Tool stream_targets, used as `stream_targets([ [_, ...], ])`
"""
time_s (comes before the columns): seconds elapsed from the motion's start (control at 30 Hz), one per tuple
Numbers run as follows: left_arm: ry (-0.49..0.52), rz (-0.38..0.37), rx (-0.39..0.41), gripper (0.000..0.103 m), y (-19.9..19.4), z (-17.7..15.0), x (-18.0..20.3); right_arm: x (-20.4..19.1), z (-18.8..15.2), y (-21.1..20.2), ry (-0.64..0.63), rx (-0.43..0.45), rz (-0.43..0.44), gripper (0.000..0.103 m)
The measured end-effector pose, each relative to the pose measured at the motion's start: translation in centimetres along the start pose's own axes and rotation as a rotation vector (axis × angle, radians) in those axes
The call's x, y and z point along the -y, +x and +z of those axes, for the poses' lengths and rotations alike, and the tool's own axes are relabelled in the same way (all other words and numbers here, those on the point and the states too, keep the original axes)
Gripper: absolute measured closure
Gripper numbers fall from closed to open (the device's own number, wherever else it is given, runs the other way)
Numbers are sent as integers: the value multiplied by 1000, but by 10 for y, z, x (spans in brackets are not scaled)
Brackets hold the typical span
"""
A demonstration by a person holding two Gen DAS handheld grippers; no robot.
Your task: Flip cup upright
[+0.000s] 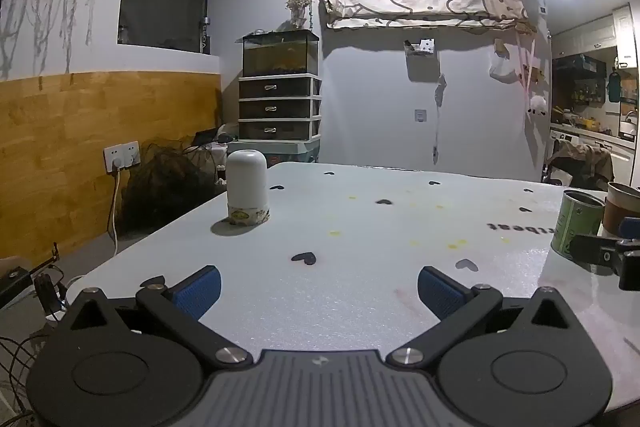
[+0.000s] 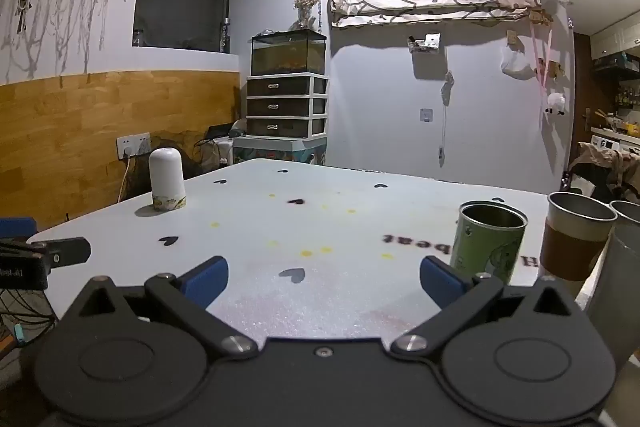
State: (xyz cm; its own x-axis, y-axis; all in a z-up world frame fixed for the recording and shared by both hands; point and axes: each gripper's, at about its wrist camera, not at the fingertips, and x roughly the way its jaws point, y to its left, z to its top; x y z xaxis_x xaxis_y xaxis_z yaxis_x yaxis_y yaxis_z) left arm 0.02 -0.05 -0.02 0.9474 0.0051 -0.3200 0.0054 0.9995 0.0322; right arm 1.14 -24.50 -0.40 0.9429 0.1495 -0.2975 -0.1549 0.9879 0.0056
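A white cup [image 1: 247,188] stands upside down on the pale table [image 1: 360,287], mouth down, with a patterned band at its rim; it also shows in the right wrist view [image 2: 167,184] at the far left. My left gripper [image 1: 319,290] is open and empty, low over the near table edge, well short of the cup. My right gripper [image 2: 323,279] is open and empty, with a green cup [image 2: 489,242] upright just beyond its right finger. The right gripper's finger shows in the left wrist view [image 1: 600,254], the left gripper's in the right wrist view [image 2: 44,253].
A metal cup with a brown sleeve [image 2: 576,235] and a grey cup [image 2: 624,267] stand upright at the table's right edge. The table [image 2: 320,227] bears black heart marks and yellow spots. A drawer unit with a fish tank [image 1: 280,87] stands behind.
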Motion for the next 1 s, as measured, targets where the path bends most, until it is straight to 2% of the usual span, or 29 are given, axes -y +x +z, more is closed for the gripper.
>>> stream_targets([
  [0.53,-4,-2,4,0,0,0,0,11,-1,-4,14,5,-2,0],
  [0.77,-4,-6,2,0,-2,0,18,5,1,-2,21,-1,-2,0],
  [1.0,-9,-14,-7,0,2,-4,9,5,0,0,18,-3,-2,0],
])
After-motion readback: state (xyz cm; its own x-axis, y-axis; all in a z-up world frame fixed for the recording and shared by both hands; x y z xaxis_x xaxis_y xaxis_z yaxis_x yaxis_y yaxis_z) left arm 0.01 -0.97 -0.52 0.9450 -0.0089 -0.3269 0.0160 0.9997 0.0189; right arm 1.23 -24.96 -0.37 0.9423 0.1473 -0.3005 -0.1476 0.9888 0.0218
